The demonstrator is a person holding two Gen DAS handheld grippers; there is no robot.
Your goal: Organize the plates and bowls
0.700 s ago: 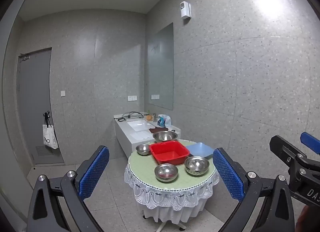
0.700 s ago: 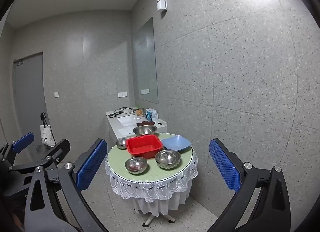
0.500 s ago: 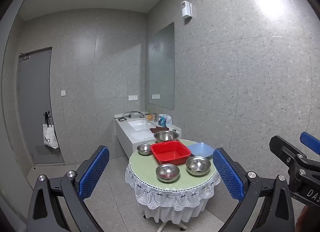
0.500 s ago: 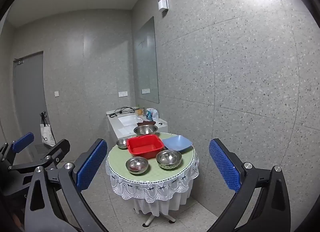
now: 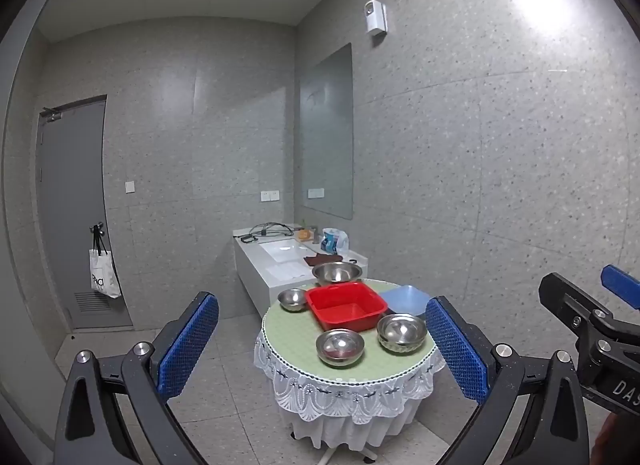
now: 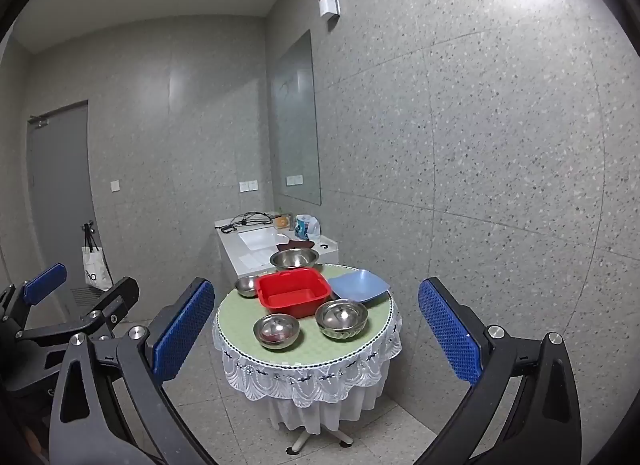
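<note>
Both sets of jaws stand spread wide with nothing between them: the left gripper (image 5: 322,345) and the right gripper (image 6: 312,339) hang in the air, well short of a small round surface (image 5: 288,329) draped in a green cloth with a white lace edge

All the dishes sit on that surface. Counted: four steel bowls, one red basin (image 5: 346,305) and one blue plate (image 5: 406,299). Two medium bowls are nearest, a left bowl (image 5: 340,347) and a right bowl (image 5: 401,332), side by side but apart. The basin sits in the middle, with a small bowl (image 5: 293,299) just to its left, a large bowl (image 5: 337,273) behind it and the plate on its right

The steel bowls look light, stiff and slippery, so they are probably best pinched across the rim. The plate and basin look like light plastic, so a grip on the edge should do

Beyond is a white washbasin counter (image 5: 256,265) against a grey speckled wall
</note>
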